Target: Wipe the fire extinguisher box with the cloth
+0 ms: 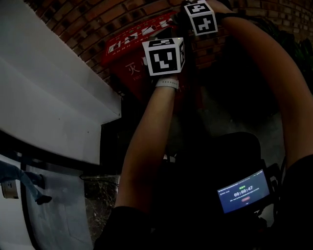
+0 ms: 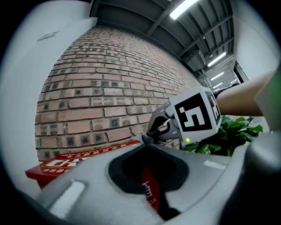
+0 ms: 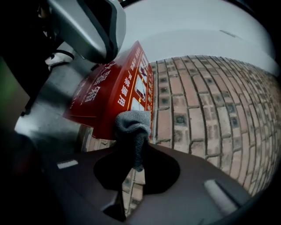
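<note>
A brick wall of reddish-brown courses with pale mortar fills the background, and many bricks carry a small dark square mark. Beside it, on the left of the head view, stands a broad white wall panel with a dark band under its lower edge. Overhead, the ceiling is dark, crossed by steel beams and lit by bright strip lights. A leafy green plant grows to the right of the brickwork. The floor is grey and dim.
</note>
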